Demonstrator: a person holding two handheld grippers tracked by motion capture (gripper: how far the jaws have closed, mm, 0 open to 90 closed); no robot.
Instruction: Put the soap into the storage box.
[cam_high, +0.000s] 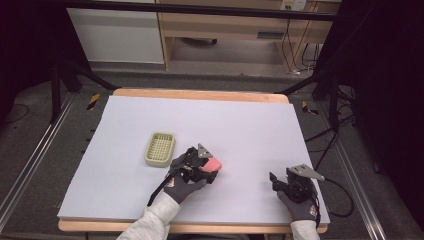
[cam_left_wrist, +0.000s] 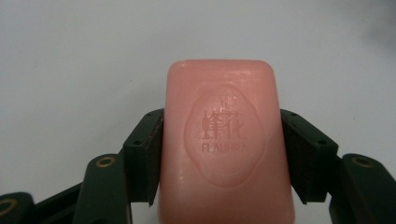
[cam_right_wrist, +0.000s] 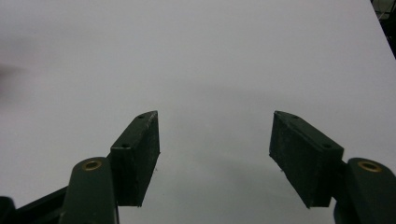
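Pink soap in my left tongs

My left tongs (cam_left_wrist: 223, 154) clamp the pink soap bar (cam_left_wrist: 225, 140) just above the tabletop (cam_high: 250, 125), right of the green soap dish (cam_high: 160, 148); my right tongs (cam_right_wrist: 215, 156) stand open, empty.

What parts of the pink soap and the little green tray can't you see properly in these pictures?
- Soap, left gripper view: its near end is cut off by the bottom edge, and the black pads cover its two sides.
- Soap in the high view: mostly hidden by the left gripper and gloved hand; the stamped writing is too small.
- Tray, high view: too small to tell what lies between its ribs.
- Soap's underside: hidden in both views.
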